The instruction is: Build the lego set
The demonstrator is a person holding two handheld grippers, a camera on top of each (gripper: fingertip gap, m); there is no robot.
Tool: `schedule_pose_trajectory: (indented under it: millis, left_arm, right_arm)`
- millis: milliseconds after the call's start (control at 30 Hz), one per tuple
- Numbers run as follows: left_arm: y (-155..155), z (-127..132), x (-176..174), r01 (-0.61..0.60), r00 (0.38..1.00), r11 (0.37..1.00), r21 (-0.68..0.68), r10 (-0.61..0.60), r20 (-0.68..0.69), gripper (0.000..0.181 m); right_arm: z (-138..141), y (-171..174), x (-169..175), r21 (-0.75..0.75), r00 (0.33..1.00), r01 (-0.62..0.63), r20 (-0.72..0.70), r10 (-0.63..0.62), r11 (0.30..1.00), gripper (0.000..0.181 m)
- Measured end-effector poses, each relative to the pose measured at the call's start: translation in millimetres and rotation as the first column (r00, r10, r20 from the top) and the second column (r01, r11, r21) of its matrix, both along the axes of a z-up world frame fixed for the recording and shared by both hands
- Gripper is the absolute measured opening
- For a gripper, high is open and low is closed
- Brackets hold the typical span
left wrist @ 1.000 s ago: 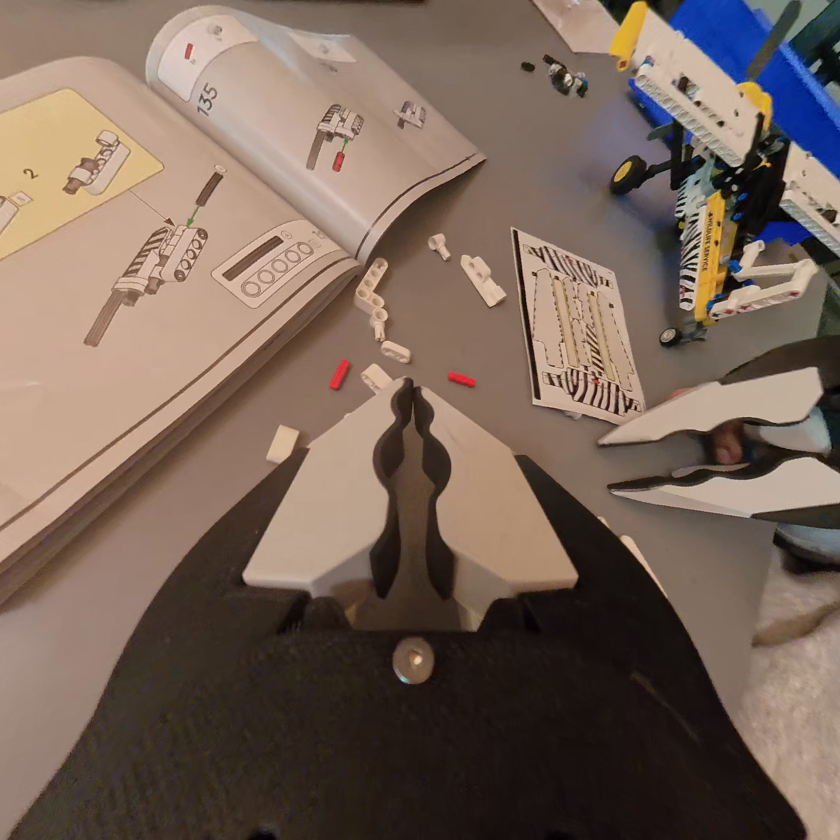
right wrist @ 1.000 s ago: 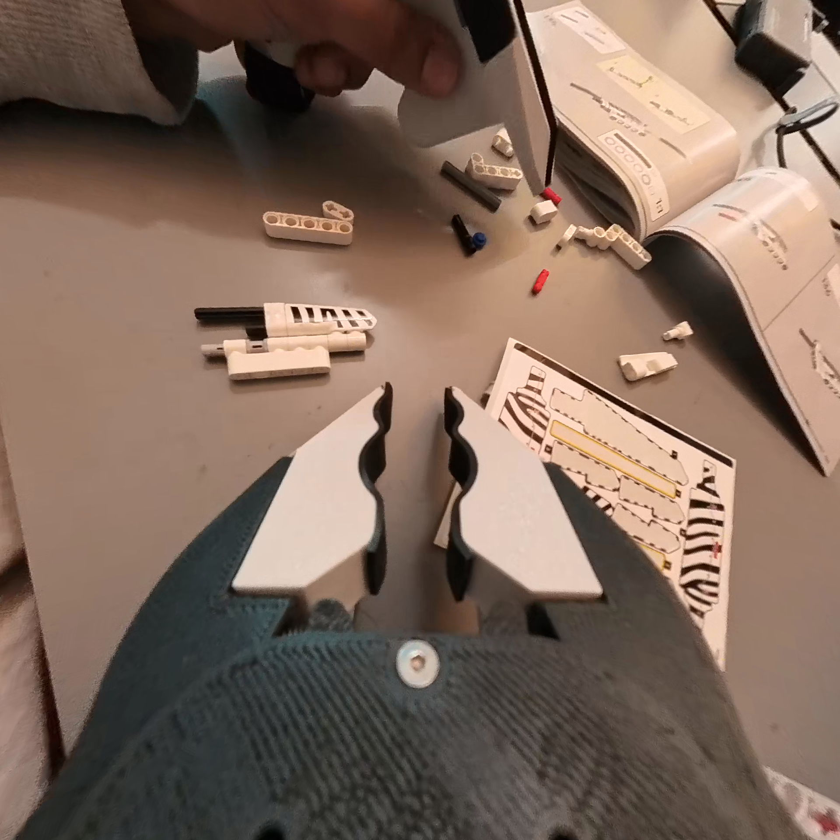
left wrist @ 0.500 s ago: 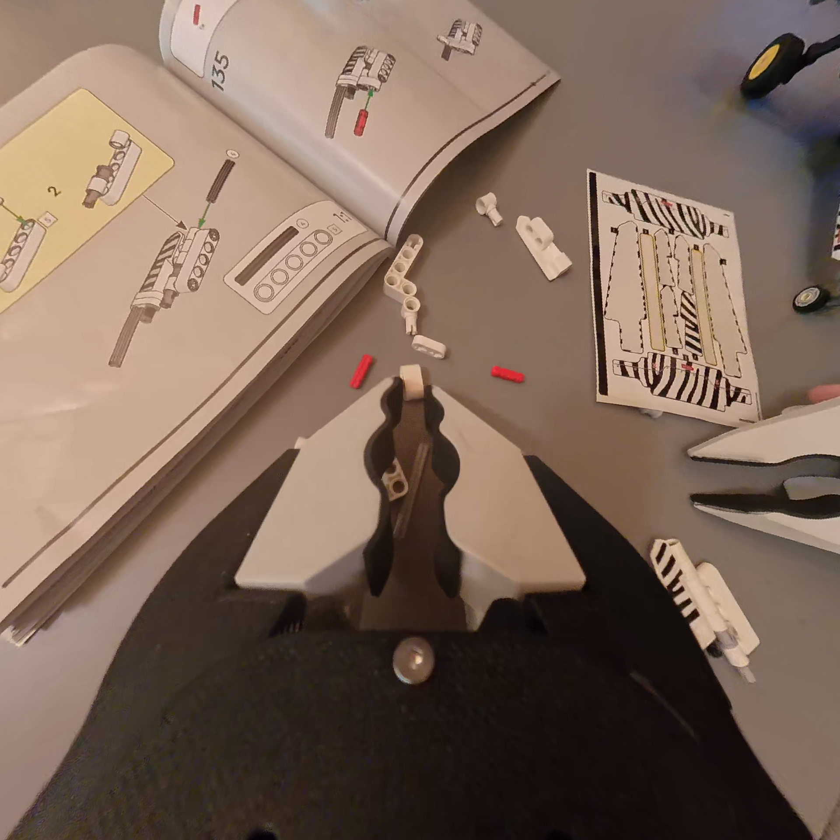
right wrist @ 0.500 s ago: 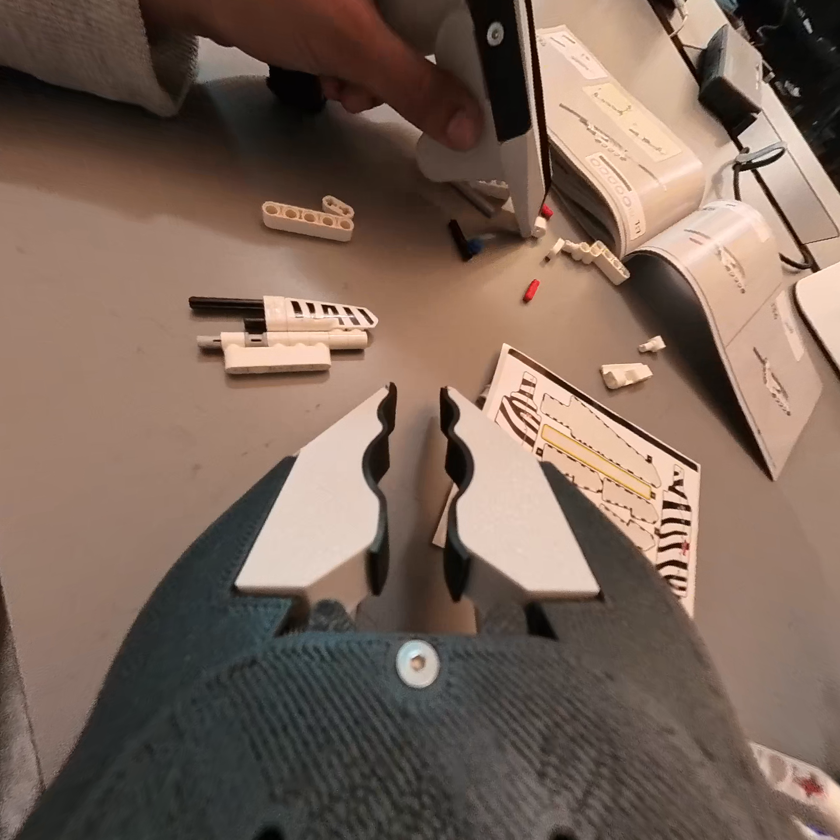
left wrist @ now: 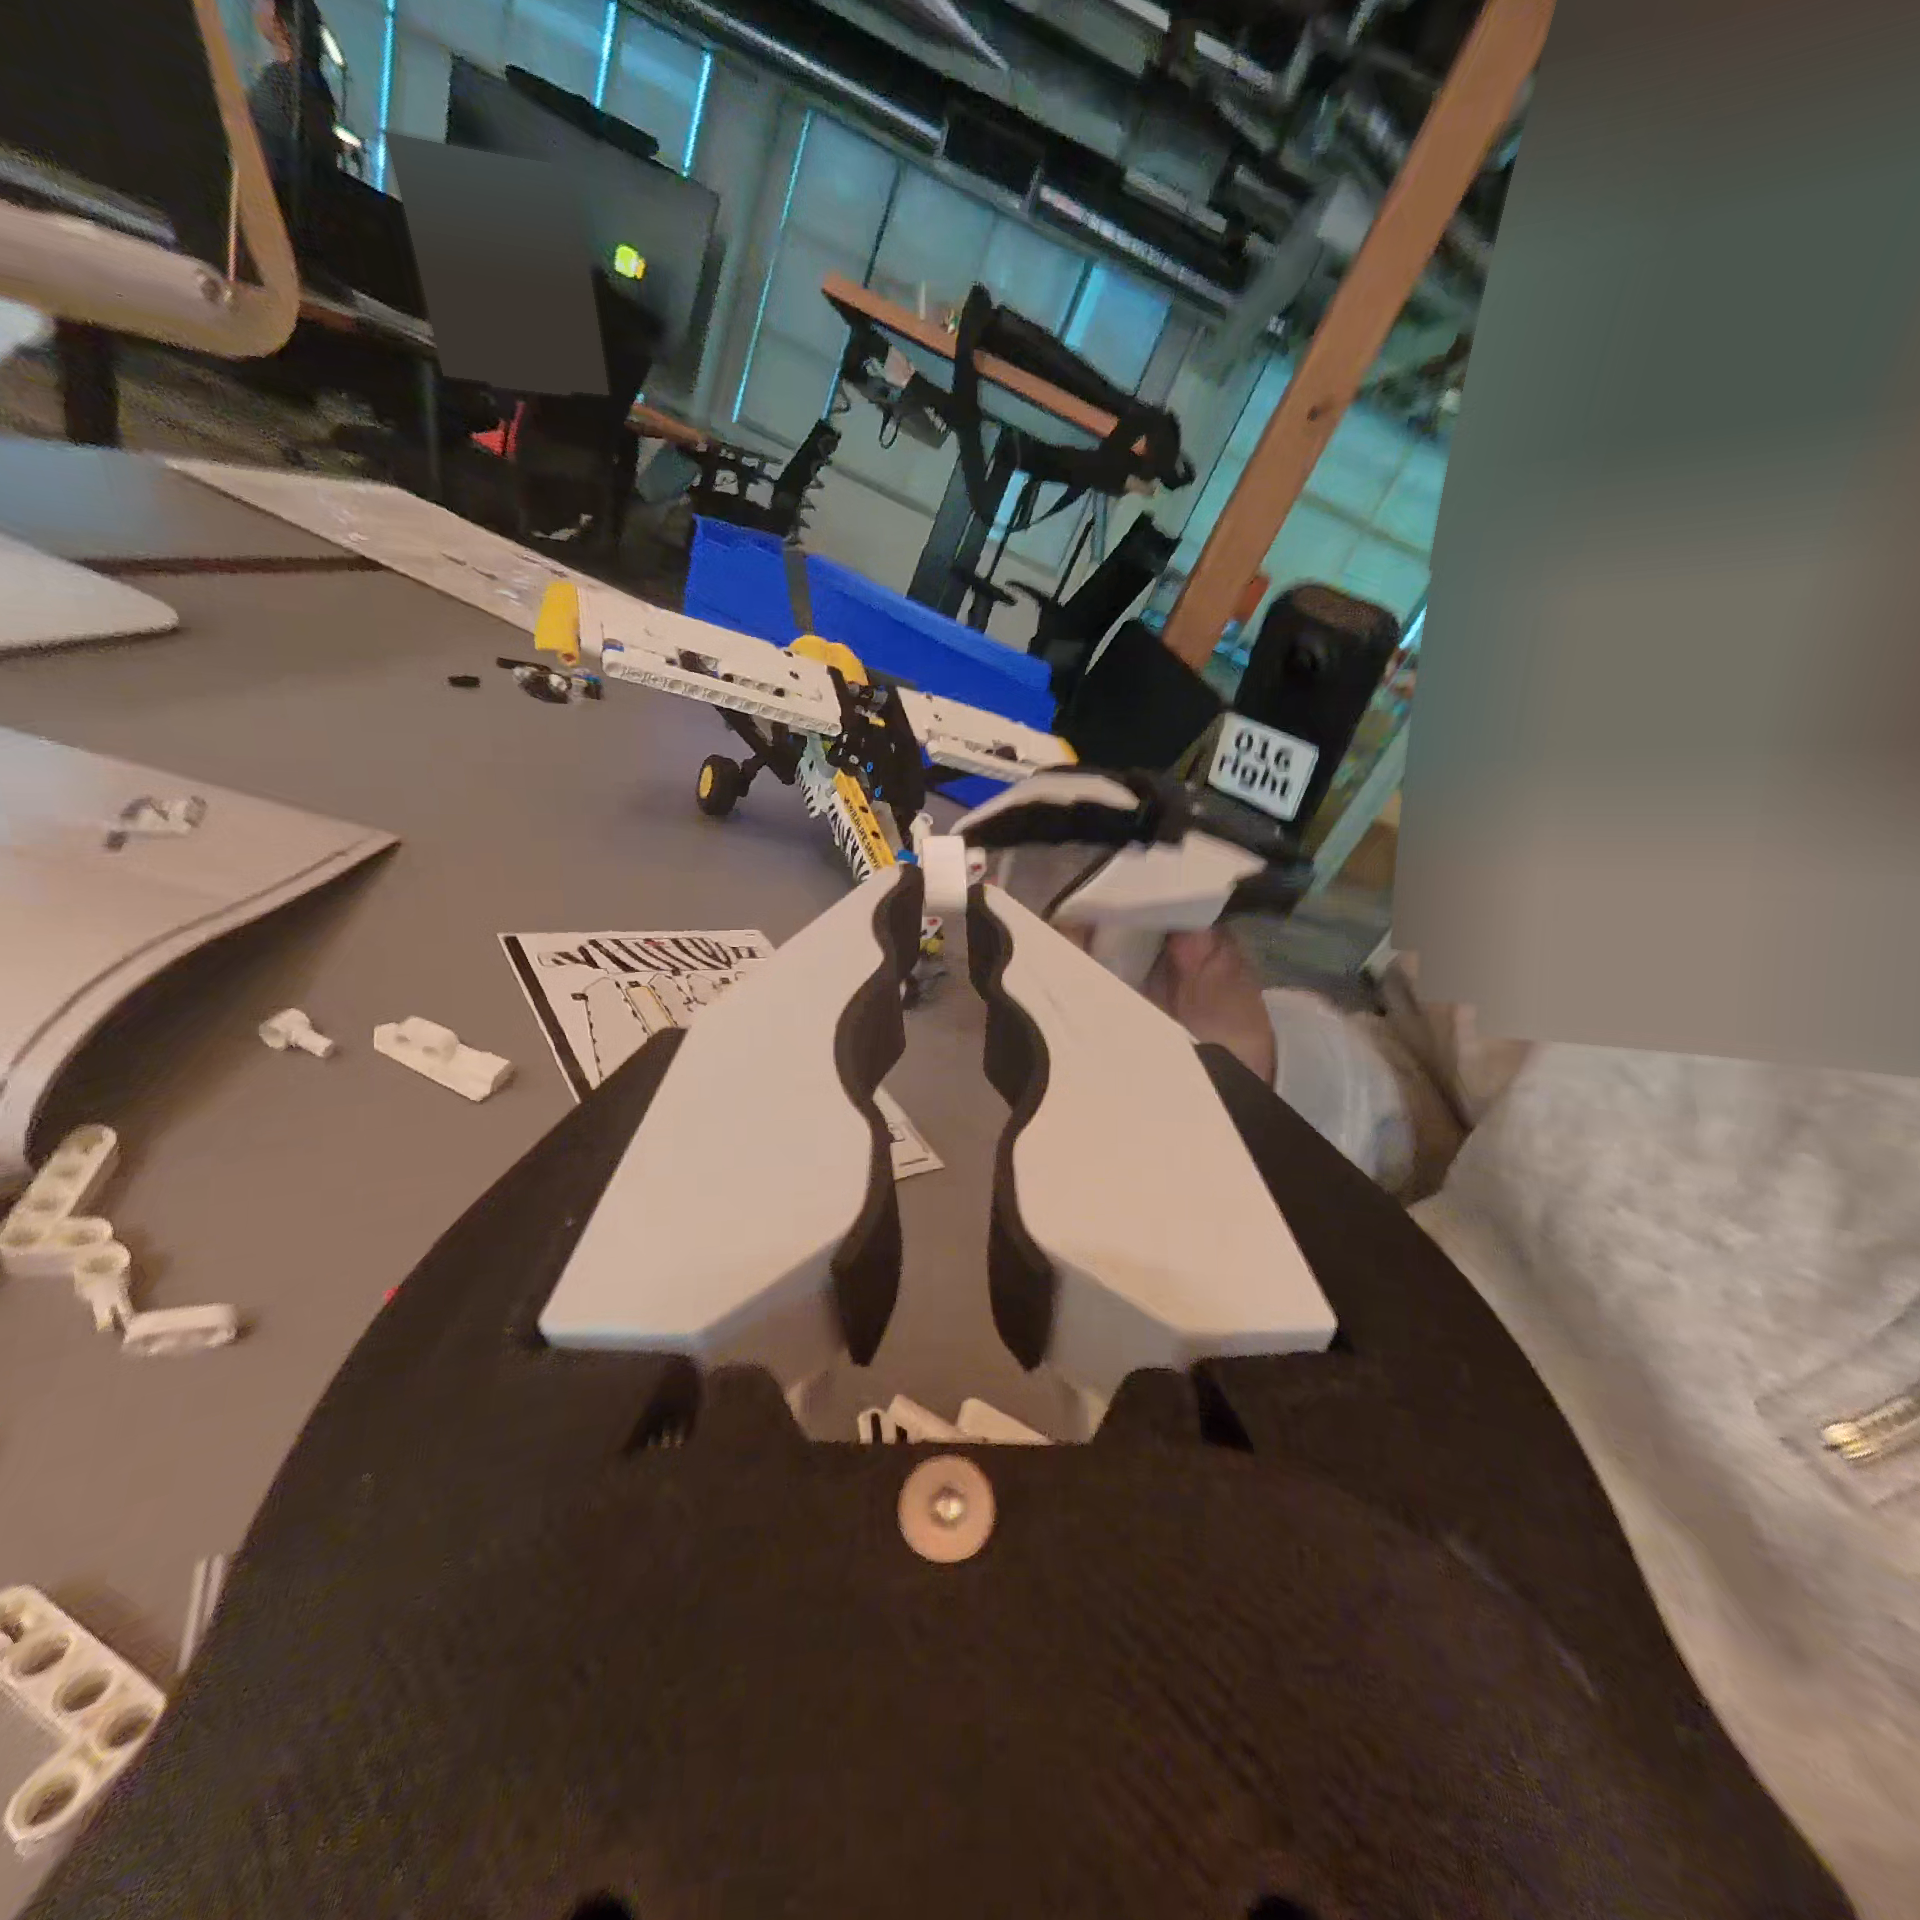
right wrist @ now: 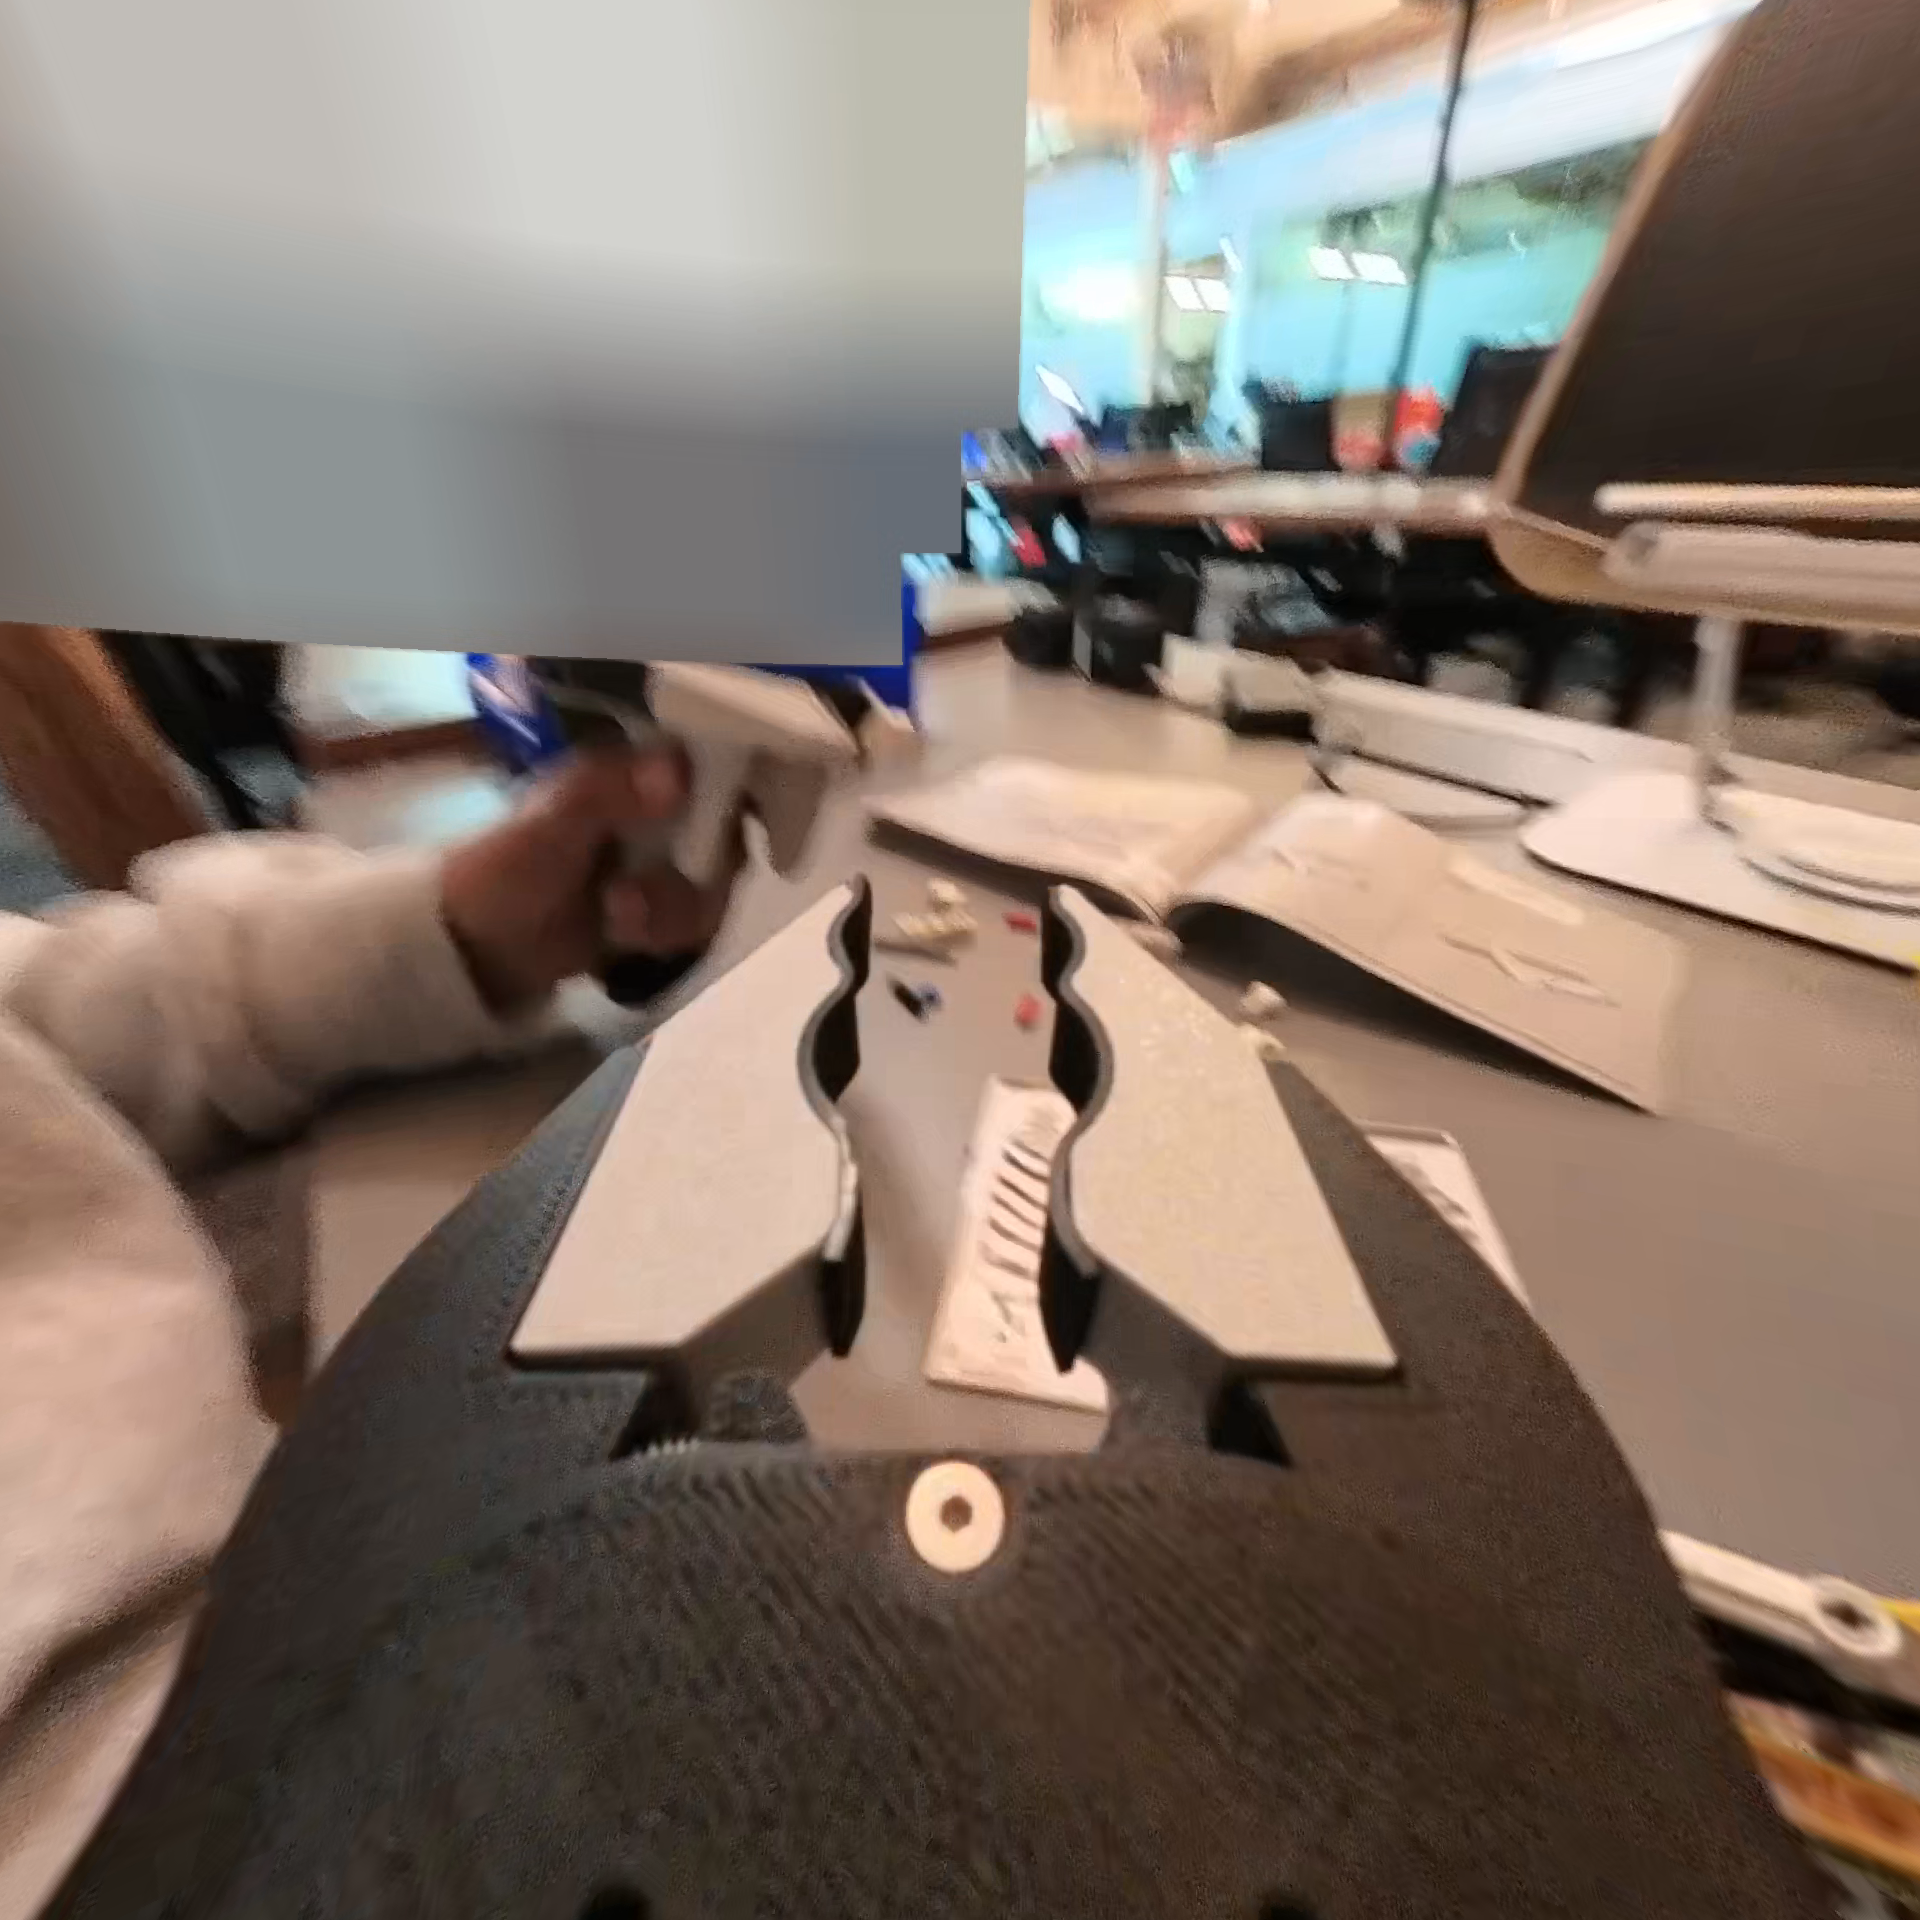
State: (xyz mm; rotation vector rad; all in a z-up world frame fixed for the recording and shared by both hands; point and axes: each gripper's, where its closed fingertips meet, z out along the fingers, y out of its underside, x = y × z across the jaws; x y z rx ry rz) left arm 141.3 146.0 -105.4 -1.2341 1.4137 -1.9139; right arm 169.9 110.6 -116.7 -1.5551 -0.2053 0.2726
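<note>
My left gripper is raised off the grey table and is shut on a small white lego piece at its fingertips. It points at my right gripper, which is close in front of it. In the right wrist view my right gripper is open and empty above the table. The left gripper shows blurred there, held by a hand. The part-built white, yellow and black plane model stands behind on the table.
An open instruction book lies at the left. A zebra-pattern sticker sheet and several loose white pieces lie near it. Red pins and a black-and-blue pin lie on the table. A blue bin stands behind the model. Spacing between my two grippers at the tips: around 6 cm.
My left gripper closed on the small white piece on the table and lifted it, tilting up toward the right gripper. My right gripper rose, tilted up and opened wider.
</note>
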Motion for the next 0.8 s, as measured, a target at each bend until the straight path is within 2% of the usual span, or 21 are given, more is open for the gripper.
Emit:
schedule_pose_trajectory:
  millis: [33,100,233,300,467,567,633,800]
  left_arm:
    - [-6,-1,1,-0.011,1.000,0.998,0.062,0.011,0.008,0.006]
    - [-17,-2,4,-0.046,0.999,0.981,0.191,0.039,0.037,0.006]
    - [-38,-4,6,-0.093,0.993,0.921,0.378,0.059,0.100,0.006]
    - [-44,-7,9,-0.108,0.992,0.901,0.419,0.071,0.102,0.006]
    - [-49,-7,10,-0.132,0.989,0.881,0.454,0.088,0.118,0.006]
    - [-54,-13,11,-0.120,0.991,0.860,0.496,0.077,0.106,0.006]
    - [-53,-13,11,-0.135,0.990,0.852,0.506,0.090,0.112,0.006]
    - [-54,-8,4,-0.085,0.994,0.895,0.439,0.044,0.104,0.005]
  right_arm:
    - [14,-9,-2,0.075,0.995,-0.056,-0.078,0.062,0.996,0.031]
    - [29,-19,2,0.171,0.975,-0.071,-0.198,0.104,0.983,0.024]
    - [9,-9,-6,0.054,0.967,-0.082,-0.237,0.093,0.995,0.021]
    - [11,-9,-15,0.062,0.952,-0.119,-0.276,0.132,0.991,0.025]
    - [9,-7,-21,0.055,0.908,-0.181,-0.375,0.188,0.982,0.022]
    - [10,-5,-21,0.058,0.895,-0.191,-0.400,0.198,0.980,0.010]
    - [10,-4,-22,0.050,0.896,-0.195,-0.398,0.199,0.980,0.008]
    - [14,-5,-28,0.017,0.911,-0.237,-0.344,0.228,0.971,0.009]
